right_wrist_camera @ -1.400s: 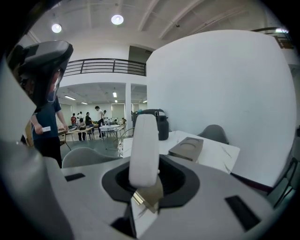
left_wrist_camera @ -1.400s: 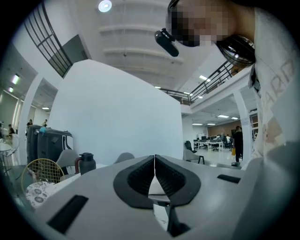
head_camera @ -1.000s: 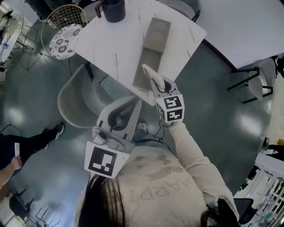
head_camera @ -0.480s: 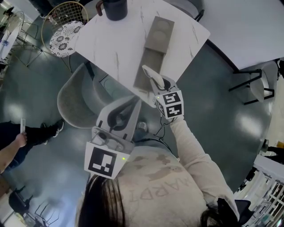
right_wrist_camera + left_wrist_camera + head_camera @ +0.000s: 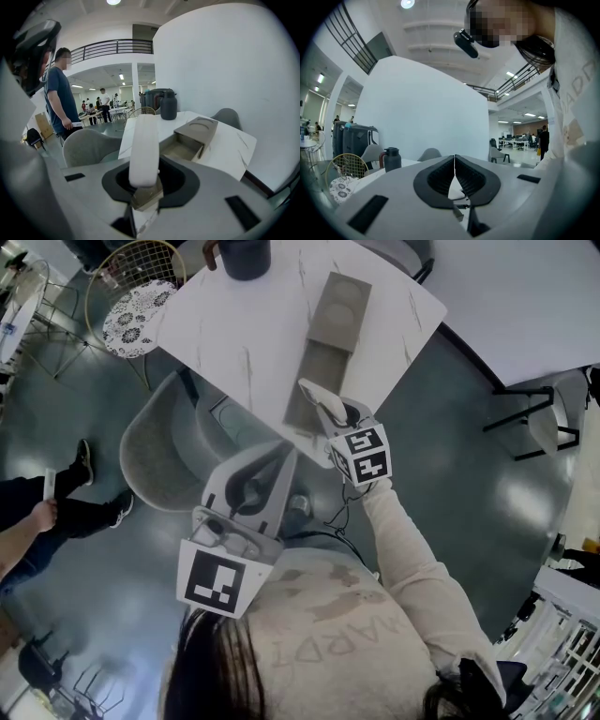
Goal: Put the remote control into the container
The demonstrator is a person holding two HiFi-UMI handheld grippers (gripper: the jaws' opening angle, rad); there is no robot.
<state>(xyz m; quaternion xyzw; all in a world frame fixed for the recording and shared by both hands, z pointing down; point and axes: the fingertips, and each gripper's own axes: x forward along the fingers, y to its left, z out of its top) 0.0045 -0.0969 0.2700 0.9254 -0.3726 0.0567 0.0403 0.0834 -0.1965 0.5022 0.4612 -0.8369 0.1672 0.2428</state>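
Observation:
A white remote control (image 5: 315, 396) (image 5: 143, 149) sticks out of my right gripper (image 5: 334, 418) (image 5: 144, 182), which is shut on its lower end. It hangs over the near edge of the white marble table (image 5: 248, 329), just before the grey-brown container (image 5: 330, 334) (image 5: 194, 136), whose drawer (image 5: 178, 149) stands pulled out toward me. My left gripper (image 5: 281, 463) (image 5: 454, 161) is held back off the table, over a grey chair, its pads pressed together with nothing between them.
A dark jug (image 5: 244, 259) (image 5: 168, 106) stands at the table's far corner. A grey chair (image 5: 164, 456) is tucked at the near left side, a wire chair (image 5: 131, 306) farther left. A person (image 5: 60, 96) stands left of the table.
My right gripper with the remote has edged slightly toward the container. The person at the left edge of the head view has shifted; my left gripper has stayed put.

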